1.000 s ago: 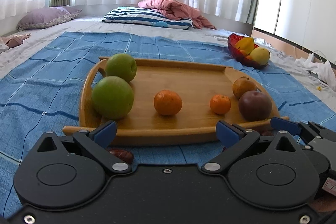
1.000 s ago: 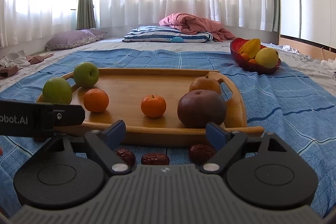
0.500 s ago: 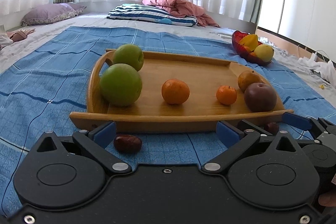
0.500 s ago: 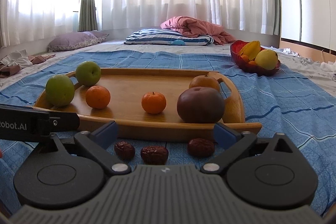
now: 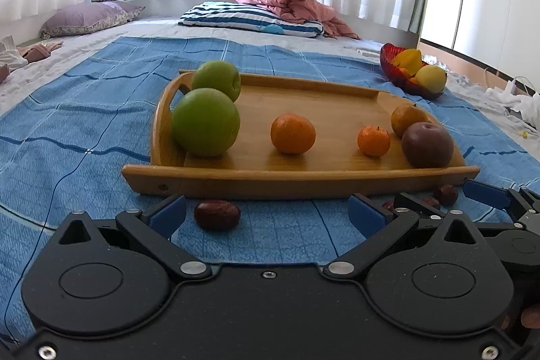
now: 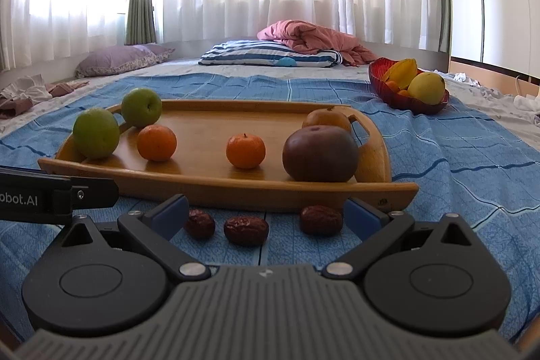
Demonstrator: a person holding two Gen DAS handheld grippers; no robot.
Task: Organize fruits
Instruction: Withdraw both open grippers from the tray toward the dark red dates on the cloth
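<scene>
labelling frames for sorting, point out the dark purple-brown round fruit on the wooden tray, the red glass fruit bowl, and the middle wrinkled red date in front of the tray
dark purple-brown round fruit [image 6: 320, 154], right wrist view, middle of its front face
red glass fruit bowl [image 6: 401, 100], right wrist view, front wall below the rim
middle wrinkled red date [image 6: 246, 230], right wrist view, centre of its skin

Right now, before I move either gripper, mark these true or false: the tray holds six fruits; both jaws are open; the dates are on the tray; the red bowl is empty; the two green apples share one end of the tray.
1. The tray holds six fruits. True.
2. Both sets of jaws are open. True: left gripper and right gripper grip nothing.
3. The dates are on the tray. False: they lie on the blue cloth in front of it.
4. The red bowl is empty. False: it holds fruit.
5. The green apples share one end. True.
</scene>
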